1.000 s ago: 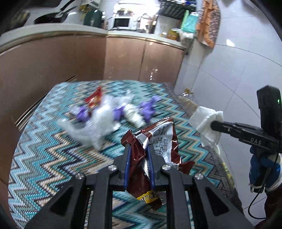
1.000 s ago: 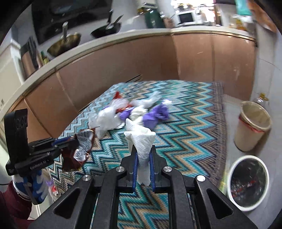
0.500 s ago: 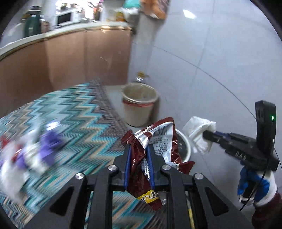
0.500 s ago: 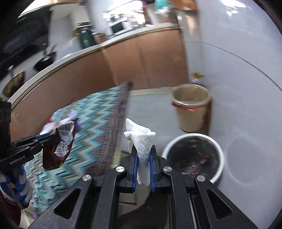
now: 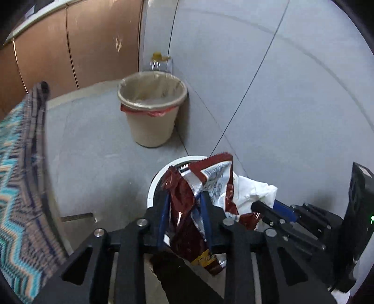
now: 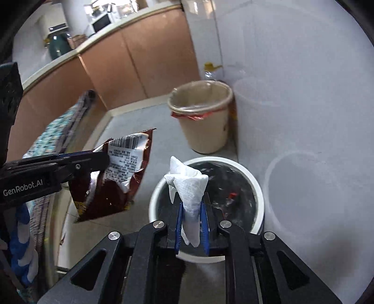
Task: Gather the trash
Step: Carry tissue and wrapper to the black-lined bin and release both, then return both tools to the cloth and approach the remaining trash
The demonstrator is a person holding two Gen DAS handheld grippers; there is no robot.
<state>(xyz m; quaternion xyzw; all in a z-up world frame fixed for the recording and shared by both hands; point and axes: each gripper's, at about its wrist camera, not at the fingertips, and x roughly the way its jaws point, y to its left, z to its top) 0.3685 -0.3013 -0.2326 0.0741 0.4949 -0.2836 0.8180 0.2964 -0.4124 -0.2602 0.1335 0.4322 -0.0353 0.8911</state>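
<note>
Wrapper (image 5: 187, 210) and tissue (image 6: 190, 189) over white bin's rim (image 6: 154, 194), floor (image 5: 93, 152) open

Light: even, soft indoor, brightest at the countertop (image 6: 102, 21) in the right wrist view | Shadows: faint beside the beige bin (image 5: 152, 110) | Glare: pale wall tiles (image 6: 292, 81) washed out | Blur: zigzag tablecloth (image 5: 21, 187) smeared | Distortion: fisheye bends tile seams; black vignette at corners

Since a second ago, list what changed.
Both claws swung from the zigzag cloth to above the white bin. Left claw has just been opening, brown wrapper between its fingers. Unchanged: right claw grips the tissue; beige bin untouched.
</note>
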